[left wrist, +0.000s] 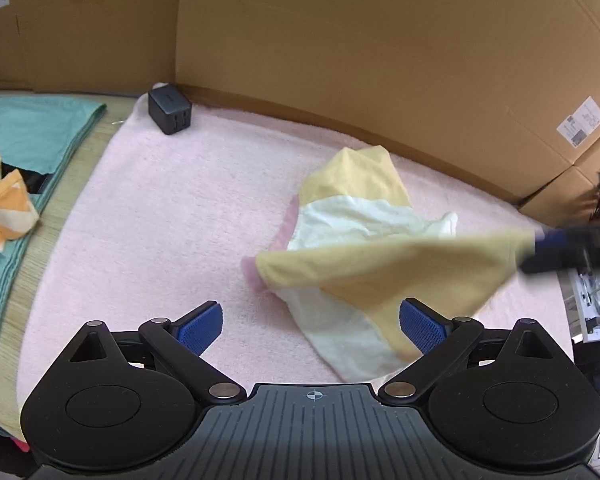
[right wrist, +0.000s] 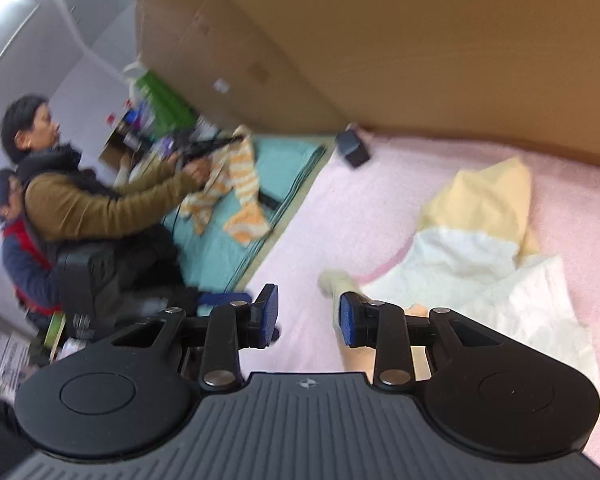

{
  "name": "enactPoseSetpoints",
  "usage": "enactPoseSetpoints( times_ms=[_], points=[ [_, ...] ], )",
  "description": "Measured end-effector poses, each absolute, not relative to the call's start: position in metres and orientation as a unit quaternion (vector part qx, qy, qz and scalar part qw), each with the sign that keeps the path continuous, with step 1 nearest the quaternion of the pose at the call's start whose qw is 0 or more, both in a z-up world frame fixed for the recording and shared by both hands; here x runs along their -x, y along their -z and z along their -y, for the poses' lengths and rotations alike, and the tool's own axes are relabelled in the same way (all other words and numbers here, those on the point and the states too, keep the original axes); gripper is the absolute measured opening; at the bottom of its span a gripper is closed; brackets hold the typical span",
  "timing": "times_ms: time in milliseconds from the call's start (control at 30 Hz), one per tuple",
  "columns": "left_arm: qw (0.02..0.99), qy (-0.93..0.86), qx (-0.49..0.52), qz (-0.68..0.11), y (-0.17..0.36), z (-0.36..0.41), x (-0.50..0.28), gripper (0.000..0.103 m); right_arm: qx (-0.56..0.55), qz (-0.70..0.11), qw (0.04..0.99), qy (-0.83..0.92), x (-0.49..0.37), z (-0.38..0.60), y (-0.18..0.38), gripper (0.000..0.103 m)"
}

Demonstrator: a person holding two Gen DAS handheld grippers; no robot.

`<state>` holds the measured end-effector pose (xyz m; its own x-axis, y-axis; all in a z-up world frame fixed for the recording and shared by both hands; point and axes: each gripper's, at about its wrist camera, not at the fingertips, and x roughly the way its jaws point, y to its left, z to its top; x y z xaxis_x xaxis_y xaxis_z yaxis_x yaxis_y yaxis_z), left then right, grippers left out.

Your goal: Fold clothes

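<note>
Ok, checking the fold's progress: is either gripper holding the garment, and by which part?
Left gripper holds nothing. The yellow-and-white garment has its yellow hem lifted to the right gripper, whose jaws stand apart: a grip cannot be told.

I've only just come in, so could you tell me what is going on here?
A person is folding a yellow and white garment on a pink towel, with a hand-held gripper in each hand. One yellow flap is lifted and stretched towards the right hand-held gripper. Its jaws stand apart in its own view, so the hold is unclear. The left hand-held gripper is open and empty, close to the garment.
</note>
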<state>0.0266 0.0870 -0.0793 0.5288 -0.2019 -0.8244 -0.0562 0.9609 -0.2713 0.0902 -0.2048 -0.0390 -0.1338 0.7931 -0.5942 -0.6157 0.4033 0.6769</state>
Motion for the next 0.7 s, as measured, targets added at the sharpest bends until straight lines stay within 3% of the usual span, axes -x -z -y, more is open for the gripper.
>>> enactPoseSetpoints(
  times_ms=[33,200,367,500,567,700],
  points=[
    [0.863,0.040,0.130,-0.486,0.080,-0.087,-0.027,0.101,-0.037,-0.530,0.647,-0.547,-0.081,0.199,0.042,0.055],
    [0.860,0.018,0.132,-0.493,0.081,-0.097,-0.027,0.101,0.104,-0.514,0.680,-0.513,-0.057,0.196,0.053,0.053],
    [0.854,0.012,0.140,-0.501,0.086,-0.101,-0.031,0.101,0.056,-0.474,0.740,-0.474,-0.073,0.208,0.040,0.051],
    [0.850,0.022,0.144,-0.506,0.088,-0.093,-0.030,0.101,0.057,-0.493,0.726,-0.475,-0.083,0.197,0.059,0.051],
    [0.845,0.028,0.154,-0.512,0.092,-0.091,-0.031,0.101,0.063,-0.515,0.715,-0.469,-0.085,0.185,0.082,0.049],
    [0.836,0.034,0.171,-0.521,0.103,-0.086,-0.032,0.101,0.078,-0.574,0.656,-0.484,-0.063,0.169,0.125,0.034]
  ],
)
